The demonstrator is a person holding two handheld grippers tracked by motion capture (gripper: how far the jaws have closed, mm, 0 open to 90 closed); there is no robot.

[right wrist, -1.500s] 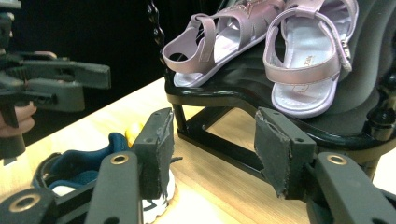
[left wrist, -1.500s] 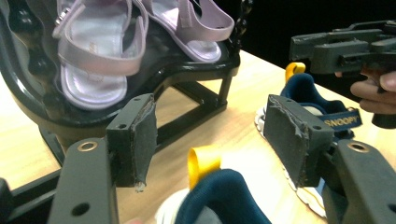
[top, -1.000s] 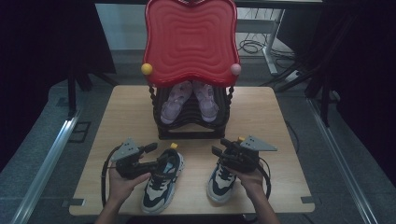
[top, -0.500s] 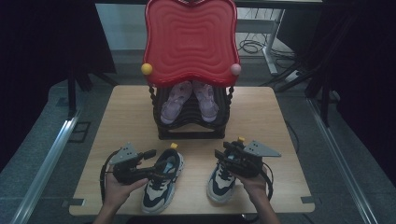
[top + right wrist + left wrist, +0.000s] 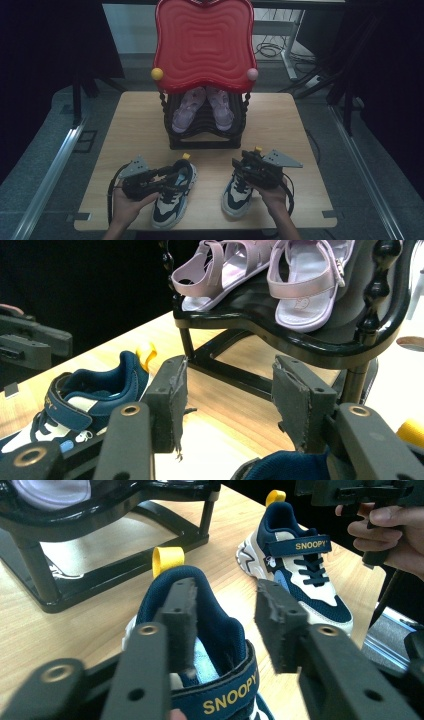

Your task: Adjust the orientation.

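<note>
Vs earlier frame: left gripper (image 5: pixel 172 176) jaws have just been closing; the collar of the left sneaker (image 5: pixel 172 194) sits between them, one pad inside the opening, the other outside. Can't tell if the pads press yet. Hand barely moved. Right gripper (image 5: pixel 245 167) unchanged: jaws apart, hovering over the heel of the right sneaker (image 5: pixel 238 192), nothing clamped.

Sneakers: navy/white/beige, yellow heel loop, navy strap with yellow "SNOOPY" lettering. Both are on the counter (image 5: pixel 130 130) near its front edge, toes toward the person, well apart. Behind them is a black rack (image 5: pixel 202 137) holding lilac sandals (image 5: pixel 202 106), with a red panel (image 5: pixel 204 42) above.
</note>
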